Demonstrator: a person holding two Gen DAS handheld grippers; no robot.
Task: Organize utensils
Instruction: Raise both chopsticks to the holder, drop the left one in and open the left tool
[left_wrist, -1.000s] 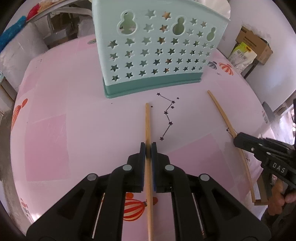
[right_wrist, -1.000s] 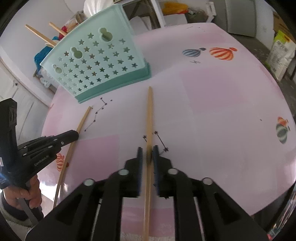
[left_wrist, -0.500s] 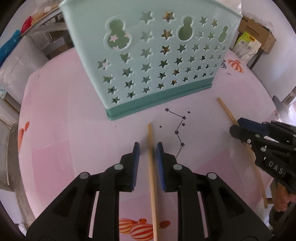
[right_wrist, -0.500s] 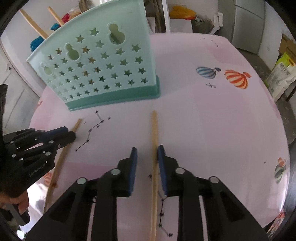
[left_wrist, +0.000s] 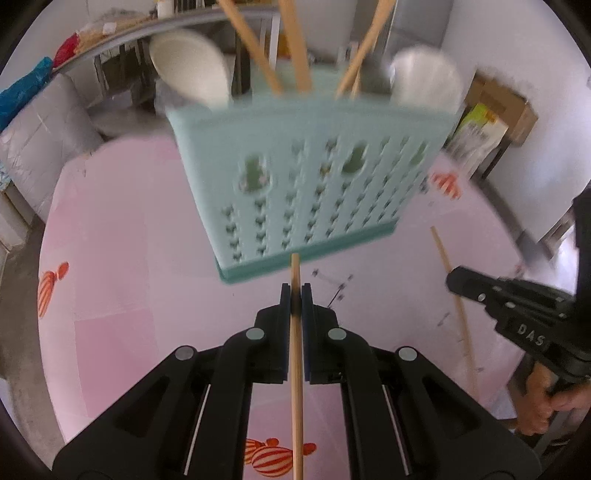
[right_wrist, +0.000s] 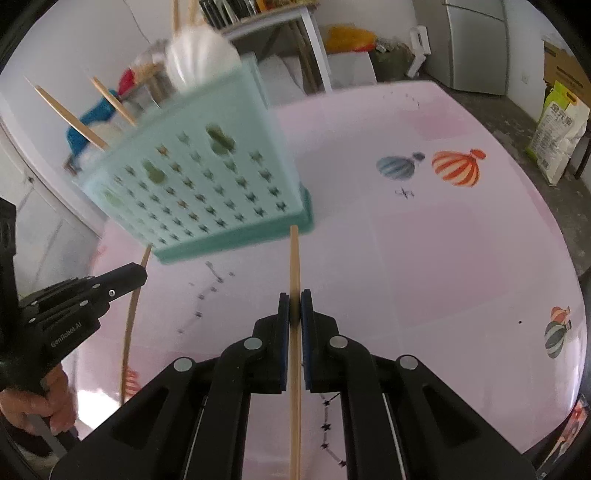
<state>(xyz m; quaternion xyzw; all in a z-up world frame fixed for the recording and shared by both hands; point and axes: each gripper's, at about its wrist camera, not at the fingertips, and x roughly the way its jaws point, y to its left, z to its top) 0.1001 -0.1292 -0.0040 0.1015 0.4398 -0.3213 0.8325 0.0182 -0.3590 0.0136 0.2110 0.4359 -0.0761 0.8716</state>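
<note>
Both sets of jaws are clamped, each on a wooden chopstick. The left gripper (left_wrist: 295, 295) holds the left chopstick (left_wrist: 296, 369) between its pads; the right gripper (right_wrist: 294, 304) holds the right chopstick (right_wrist: 294, 332) likewise.

Surface: a round table (right_wrist: 424, 277) under a pink cover printed with hot-air balloons (right_wrist: 458, 168) and star lines. A mint caddy (left_wrist: 314, 192) with star cut-outs stands on it, holding chopsticks and two pale spoons (left_wrist: 188, 66). Room: white walls, cardboard boxes (left_wrist: 506, 107), a green-yellow bag (right_wrist: 561, 133), a metal shelf frame.

Change against 0.5 s ago: both sets of jaws were then apart, straddling the sticks; they are now closed on them. The caddy now appears blurred and its rim and contents have entered both views.

Position: each stick runs along its gripper's centreline, its tip projecting past the pads toward the caddy base. In the left view the tip reaches the base edge; in the right view it ends by the base corner. Contact cannot be determined.
</note>
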